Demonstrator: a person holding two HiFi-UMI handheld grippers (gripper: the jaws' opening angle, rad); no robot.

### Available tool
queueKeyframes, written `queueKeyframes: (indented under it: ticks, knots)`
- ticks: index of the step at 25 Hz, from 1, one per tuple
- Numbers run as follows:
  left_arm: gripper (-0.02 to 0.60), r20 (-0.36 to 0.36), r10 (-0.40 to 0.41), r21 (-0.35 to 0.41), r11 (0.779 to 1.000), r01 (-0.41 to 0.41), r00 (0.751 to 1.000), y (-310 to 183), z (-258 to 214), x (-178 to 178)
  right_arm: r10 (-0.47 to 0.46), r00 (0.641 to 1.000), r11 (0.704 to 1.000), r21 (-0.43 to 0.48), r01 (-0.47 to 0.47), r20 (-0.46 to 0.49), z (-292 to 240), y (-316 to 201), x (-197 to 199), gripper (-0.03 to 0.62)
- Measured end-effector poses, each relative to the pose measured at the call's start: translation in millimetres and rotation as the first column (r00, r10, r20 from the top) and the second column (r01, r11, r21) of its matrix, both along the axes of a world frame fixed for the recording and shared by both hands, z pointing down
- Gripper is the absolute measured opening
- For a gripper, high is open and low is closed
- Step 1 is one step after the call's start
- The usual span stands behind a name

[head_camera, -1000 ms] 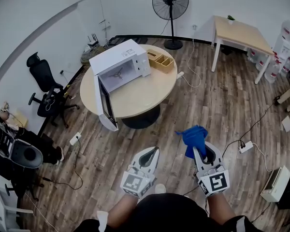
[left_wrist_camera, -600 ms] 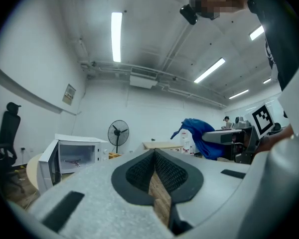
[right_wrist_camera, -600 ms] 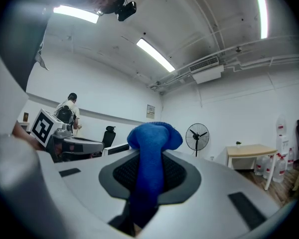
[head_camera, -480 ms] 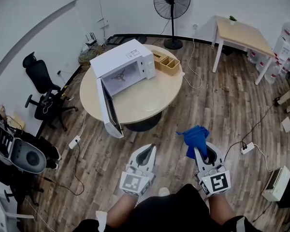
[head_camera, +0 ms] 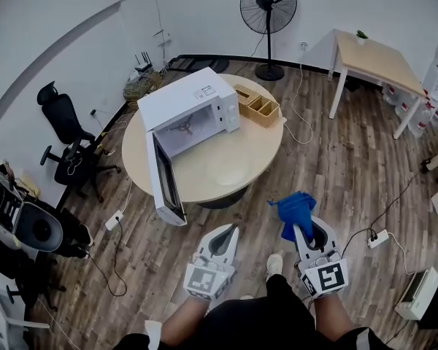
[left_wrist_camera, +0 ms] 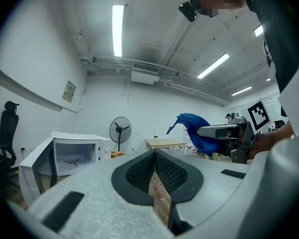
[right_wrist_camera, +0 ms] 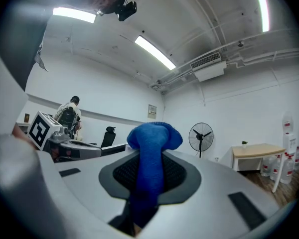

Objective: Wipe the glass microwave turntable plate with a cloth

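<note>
Right now my right gripper pinches the blue cloth between its jaws, and the cloth bunches up above the tips. My left gripper is pressed together at the tips with nothing in it. Both hang over the wooden floor, apart from the round counter. On that counter the white microwave stands with its door swung open. In front of it lies a faint clear disc that looks like the glass plate.

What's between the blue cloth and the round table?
Just bare wood floor, in the head view, between the blue cloth and the round table.
</note>
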State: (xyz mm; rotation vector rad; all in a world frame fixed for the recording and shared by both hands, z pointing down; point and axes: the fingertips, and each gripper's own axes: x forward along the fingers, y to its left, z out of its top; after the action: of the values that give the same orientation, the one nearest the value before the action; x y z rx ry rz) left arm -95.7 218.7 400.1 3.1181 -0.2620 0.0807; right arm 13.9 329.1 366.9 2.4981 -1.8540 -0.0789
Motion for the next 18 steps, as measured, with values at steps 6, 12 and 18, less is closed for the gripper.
queueKeyframes:
  ticks: [6, 12, 18]
  knots:
    - [0.006, -0.022, -0.062, 0.010, 0.998, 0.062, 0.998, -35, -6, 49, -0.060, 0.998, 0.998, -0.004, 0.060, -0.003, 2, -40, 57, 0.075]
    - [0.006, -0.014, -0.137, 0.023, 0.990, 0.137, 0.990, -68, -10, 96, -0.123, 0.992, 0.992, -0.003, 0.123, 0.002, -3, -81, 114, 0.075]
    - [0.006, -0.025, -0.186, 0.018, 0.982, 0.186, 0.982, -91, -10, 131, -0.205, 0.979, 0.979, 0.000, 0.205, 0.004, -4, -119, 157, 0.075]
